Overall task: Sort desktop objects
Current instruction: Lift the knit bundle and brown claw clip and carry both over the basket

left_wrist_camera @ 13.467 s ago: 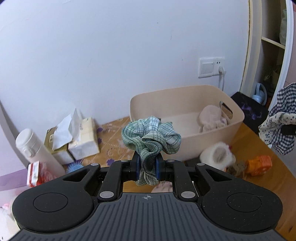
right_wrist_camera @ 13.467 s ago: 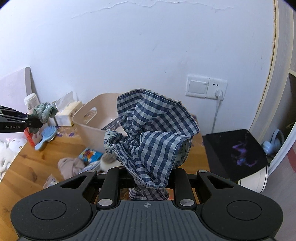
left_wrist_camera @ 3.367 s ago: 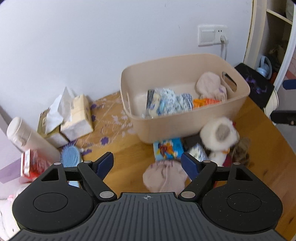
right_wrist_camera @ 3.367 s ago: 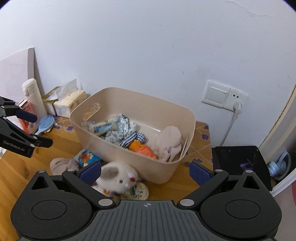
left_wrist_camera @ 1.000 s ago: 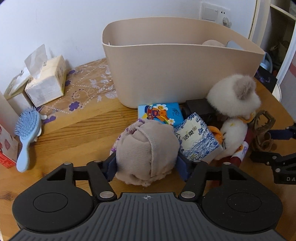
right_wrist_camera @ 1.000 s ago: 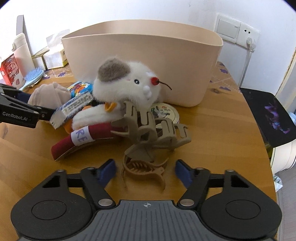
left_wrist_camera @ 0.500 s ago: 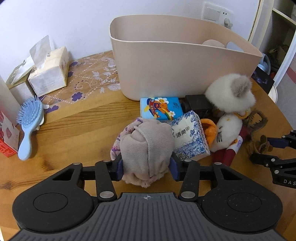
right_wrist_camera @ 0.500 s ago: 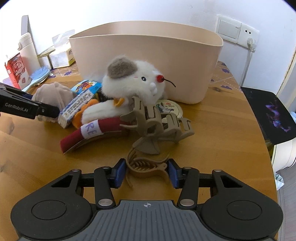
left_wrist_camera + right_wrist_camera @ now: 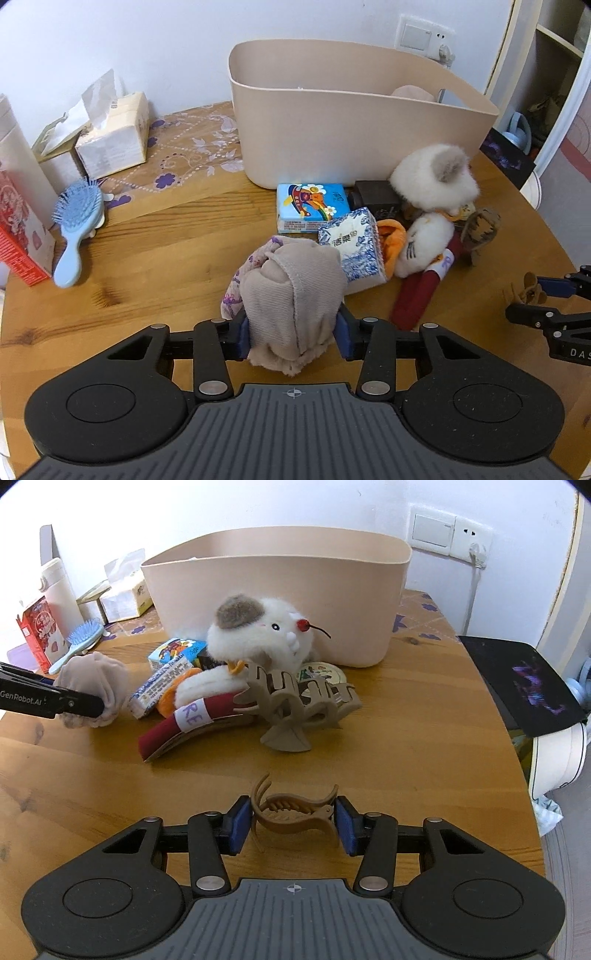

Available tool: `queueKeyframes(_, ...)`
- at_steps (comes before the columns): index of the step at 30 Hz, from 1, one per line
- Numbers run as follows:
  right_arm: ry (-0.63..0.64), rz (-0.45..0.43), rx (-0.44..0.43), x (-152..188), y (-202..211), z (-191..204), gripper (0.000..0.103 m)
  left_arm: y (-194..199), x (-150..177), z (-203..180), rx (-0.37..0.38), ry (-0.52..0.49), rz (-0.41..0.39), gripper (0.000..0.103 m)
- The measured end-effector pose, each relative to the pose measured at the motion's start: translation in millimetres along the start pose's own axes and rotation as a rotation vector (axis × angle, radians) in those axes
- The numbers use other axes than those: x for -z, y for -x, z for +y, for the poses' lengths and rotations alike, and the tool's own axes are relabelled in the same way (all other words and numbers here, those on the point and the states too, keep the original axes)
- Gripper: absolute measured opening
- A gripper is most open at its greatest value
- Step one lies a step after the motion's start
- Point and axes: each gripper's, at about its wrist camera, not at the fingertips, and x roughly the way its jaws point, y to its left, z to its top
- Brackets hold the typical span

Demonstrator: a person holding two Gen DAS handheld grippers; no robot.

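Observation:
My left gripper [image 9: 293, 334] is shut on a beige cloth bundle [image 9: 293, 295] and holds it just above the wooden table [image 9: 155, 258]; it also shows in the right wrist view [image 9: 92, 686]. My right gripper [image 9: 293, 825] is shut on a small brown hair claw clip [image 9: 293, 812], lifted off the table. A beige tub [image 9: 351, 129] stands at the back. In front of it lie a white plush mouse [image 9: 258, 627], a large tan claw clip [image 9: 299, 701], a red band [image 9: 184, 723], a blue-white tissue pack [image 9: 354, 247] and a cartoon tissue pack [image 9: 312, 206].
A blue hairbrush [image 9: 74, 225], a tissue box [image 9: 110, 144], a red carton [image 9: 18, 229] and a white bottle [image 9: 61, 590] stand at the left. A round tin [image 9: 321, 672] lies by the tub. A black stool [image 9: 532, 686] sits past the table's right edge.
Both grippers have closed on their objects and lifted back: the left with the cloth bundle, the right with the small clip, now clear of the large clip.

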Motion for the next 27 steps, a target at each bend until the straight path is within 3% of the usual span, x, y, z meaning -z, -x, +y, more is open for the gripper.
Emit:
queueKeyframes(14, 0.019, -0.114, 0.022, -2.3, 55.5, -5.3, 0.045, 47.7, 3.1, -8.5, -0.001, -0.040, -0.071, 0.044)
queueKeyframes(27, 0.091, -0.276, 0.067, -45.0, 103.1, -19.3, 0.045, 77.4, -35.4, -1.9, -0.051, -0.088, -0.166, 0.044)
